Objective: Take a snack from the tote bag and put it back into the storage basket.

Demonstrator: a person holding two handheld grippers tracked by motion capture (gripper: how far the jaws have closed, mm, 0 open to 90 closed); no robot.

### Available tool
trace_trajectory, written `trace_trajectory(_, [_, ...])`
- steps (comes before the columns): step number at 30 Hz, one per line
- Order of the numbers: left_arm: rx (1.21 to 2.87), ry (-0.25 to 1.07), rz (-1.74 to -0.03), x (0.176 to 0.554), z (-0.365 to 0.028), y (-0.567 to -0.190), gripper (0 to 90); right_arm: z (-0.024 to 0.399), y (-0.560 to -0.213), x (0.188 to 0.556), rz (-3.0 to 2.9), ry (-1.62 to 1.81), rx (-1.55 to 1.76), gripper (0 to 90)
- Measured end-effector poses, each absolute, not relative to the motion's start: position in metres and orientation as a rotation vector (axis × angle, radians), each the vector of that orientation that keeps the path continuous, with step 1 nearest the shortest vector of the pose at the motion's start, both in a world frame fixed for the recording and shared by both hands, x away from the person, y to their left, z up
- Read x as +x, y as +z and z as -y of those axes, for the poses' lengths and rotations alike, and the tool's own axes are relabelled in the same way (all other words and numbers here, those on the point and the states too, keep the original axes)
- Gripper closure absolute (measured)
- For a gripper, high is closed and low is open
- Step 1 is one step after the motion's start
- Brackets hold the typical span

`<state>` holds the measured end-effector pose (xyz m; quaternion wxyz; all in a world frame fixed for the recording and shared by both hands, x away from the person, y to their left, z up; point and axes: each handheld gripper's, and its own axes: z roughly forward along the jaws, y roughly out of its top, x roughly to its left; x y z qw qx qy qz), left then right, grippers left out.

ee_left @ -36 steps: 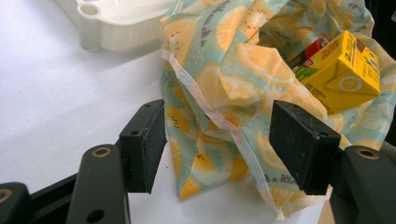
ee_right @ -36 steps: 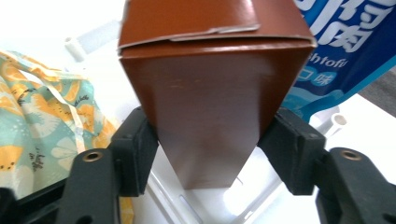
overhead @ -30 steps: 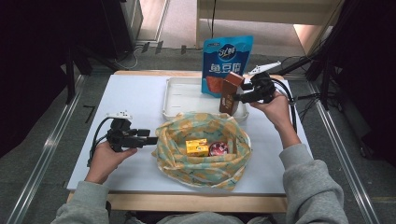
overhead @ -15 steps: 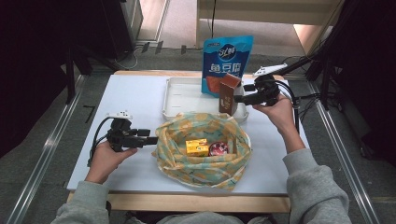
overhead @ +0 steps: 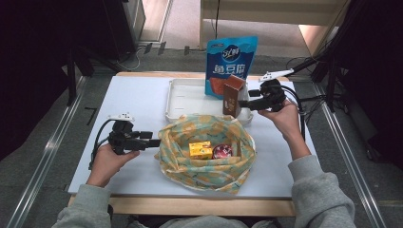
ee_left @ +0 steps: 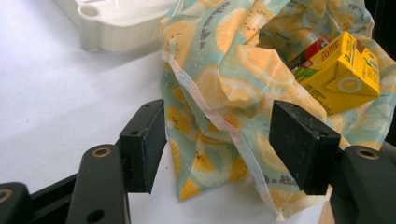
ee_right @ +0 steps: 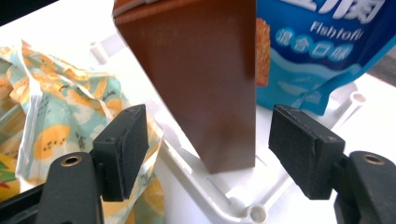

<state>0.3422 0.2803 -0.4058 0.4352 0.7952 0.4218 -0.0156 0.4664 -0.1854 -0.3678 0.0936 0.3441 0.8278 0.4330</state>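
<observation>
Your right tool [overhead: 243, 103] has drawn a little toward you over the last second, and the brown carton [overhead: 232, 96] now stands tilted on the near right corner of the white tray [overhead: 183, 102], just in front of the blue fish-tofu pouch [overhead: 231, 66]. In the right gripper view the jaws stand apart on either side of the carton with a gap at each pad, so the tool is released and straddling it, not gripping. I judge you are lining up a pinch: close on the carton before lifting, or it may topple against the pouch.

Your left tool [overhead: 151, 142] has stayed where it was, at the left edge of the lemon-print cloth bag [overhead: 205, 167]. In the left gripper view its jaws are spread around a fold of the bag's rim, not pressing it. The bag lies open, with a yellow juice box [overhead: 200, 150] and a red-lidded can [overhead: 222, 152] inside, so the carton looks bound for there.

The bench [overhead: 128, 95] is a white sheet on a wooden top, bare apart from these things. Beyond it the room is dim, with grey floor, metal rails at both sides and cables trailing on the right.
</observation>
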Motion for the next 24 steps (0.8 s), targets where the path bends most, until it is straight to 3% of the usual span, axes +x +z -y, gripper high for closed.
trace_trajectory(3, [1.981,-0.037,-1.053,0.342,-0.281,-0.406,37.5,0.188,-0.372,0.461,-2.464,1.294,1.022,36.9])
trace_trajectory(5, [1.978,-0.037,-1.049,0.342,-0.280,-0.406,37.5,0.190,-0.378,0.454,-2.453,1.297,1.032,48.9])
trace_trajectory(9, [1.979,-0.036,-1.051,0.342,-0.280,-0.405,37.5,0.193,-0.388,0.450,-2.437,1.337,1.079,65.6])
trace_trajectory(10, [1.979,-0.036,-1.051,0.342,-0.280,-0.405,37.5,0.193,-0.388,0.450,-2.437,1.337,1.079,65.6])
trace_trajectory(11, [1.981,-0.035,-1.048,0.342,-0.280,-0.406,37.5,0.193,-0.394,0.447,-2.442,1.342,1.088,74.9])
trace_trajectory(12, [1.981,-0.035,-1.048,0.342,-0.280,-0.406,37.5,0.193,-0.394,0.447,-2.442,1.342,1.088,74.9])
trace_trajectory(15, [1.978,-0.038,-1.049,0.343,-0.279,-0.406,37.5,0.190,-0.401,0.444,-2.455,1.323,1.090,90.0])
trace_trajectory(24, [1.978,-0.038,-1.050,0.342,-0.280,-0.406,37.6,0.167,-0.414,0.449,-2.499,1.296,1.052,90.0])
